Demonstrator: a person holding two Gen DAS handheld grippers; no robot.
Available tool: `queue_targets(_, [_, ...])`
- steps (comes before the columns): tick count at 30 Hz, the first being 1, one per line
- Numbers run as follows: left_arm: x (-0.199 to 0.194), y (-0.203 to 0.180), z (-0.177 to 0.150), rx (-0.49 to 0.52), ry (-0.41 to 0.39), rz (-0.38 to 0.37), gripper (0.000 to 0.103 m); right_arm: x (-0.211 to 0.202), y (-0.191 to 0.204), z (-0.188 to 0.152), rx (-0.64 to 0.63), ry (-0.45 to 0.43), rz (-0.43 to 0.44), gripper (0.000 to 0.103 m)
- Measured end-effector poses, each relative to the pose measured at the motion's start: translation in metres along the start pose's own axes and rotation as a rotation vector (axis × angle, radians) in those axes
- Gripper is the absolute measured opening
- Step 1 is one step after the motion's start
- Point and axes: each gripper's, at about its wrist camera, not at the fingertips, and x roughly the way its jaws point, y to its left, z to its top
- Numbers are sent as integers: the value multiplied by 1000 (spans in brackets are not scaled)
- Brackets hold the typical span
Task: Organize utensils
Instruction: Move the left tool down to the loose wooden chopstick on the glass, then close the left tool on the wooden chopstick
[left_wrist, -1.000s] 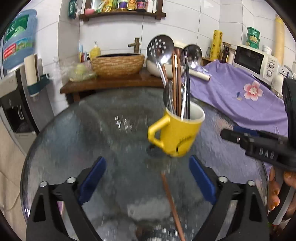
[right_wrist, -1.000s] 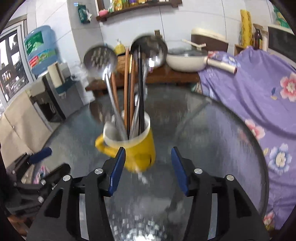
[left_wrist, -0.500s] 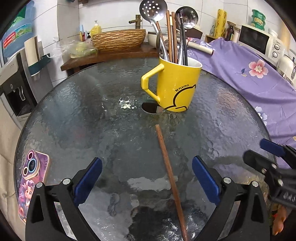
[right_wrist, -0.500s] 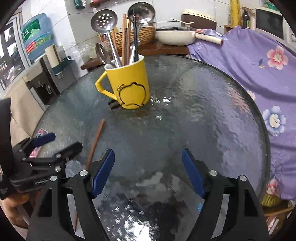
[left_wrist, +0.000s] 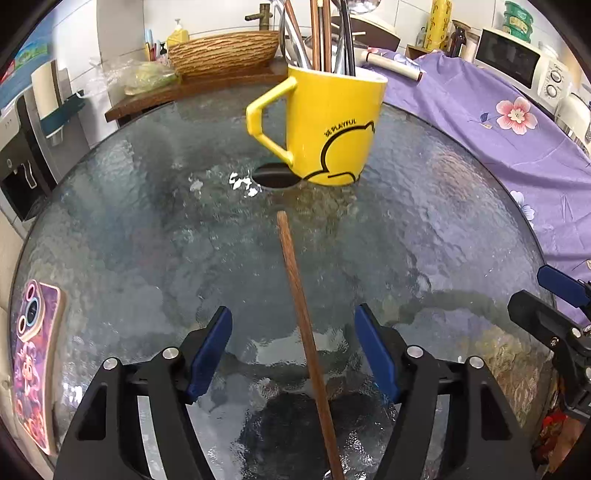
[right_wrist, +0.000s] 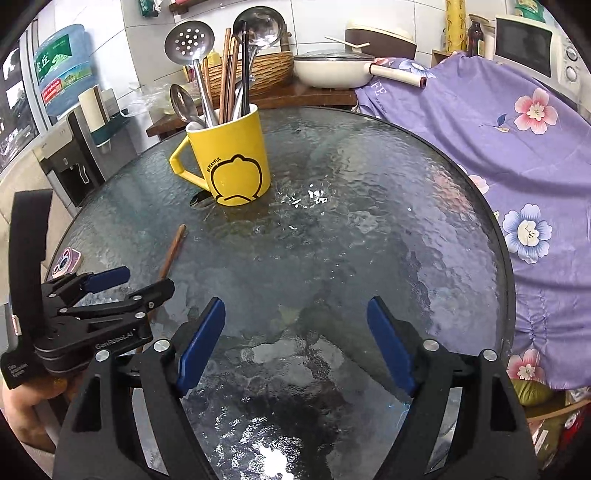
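Note:
A yellow mug (left_wrist: 332, 129) stands on the round glass table (left_wrist: 147, 221) and holds several utensils (right_wrist: 221, 74): a slotted spoon, a ladle, spoons and chopsticks. It also shows in the right wrist view (right_wrist: 232, 162). One brown chopstick (left_wrist: 303, 325) lies flat on the glass, running between the open jaws of my left gripper (left_wrist: 293, 347); its far end shows in the right wrist view (right_wrist: 171, 254). My right gripper (right_wrist: 295, 343) is open and empty above the table's near side. The left gripper also appears in the right wrist view (right_wrist: 140, 284).
A phone in a purple case (left_wrist: 35, 365) lies at the table's left edge. A purple floral cloth (right_wrist: 517, 147) covers the counter to the right. A wicker basket (left_wrist: 221, 51), a white pan (right_wrist: 332, 68) and a microwave (left_wrist: 517, 62) sit behind.
The right gripper pulled back from the mug and opened wider. The left gripper came forward and lower over the lying chopstick, which now runs between its jaws.

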Motion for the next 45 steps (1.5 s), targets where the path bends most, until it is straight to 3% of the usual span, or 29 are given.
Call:
queue_targets(18, [15, -7, 16, 49, 14, 39, 62, 16, -3, 1, 8, 43, 32, 79])
queue_targets(29, [25, -1, 33, 55, 25, 38, 52, 17, -1, 0, 10, 47, 45, 79])
queue_targets(38, [31, -7, 45, 76, 35, 37, 29, 17, -1, 0, 15, 51, 50, 79])
queue_targets(40, [31, -8, 45, 78, 29, 43, 13, 17, -1, -1, 17, 51, 53, 79])
queue_targets(45, [31, -6, 45, 64, 26, 38, 9, 17, -1, -1, 19, 51, 55, 79])
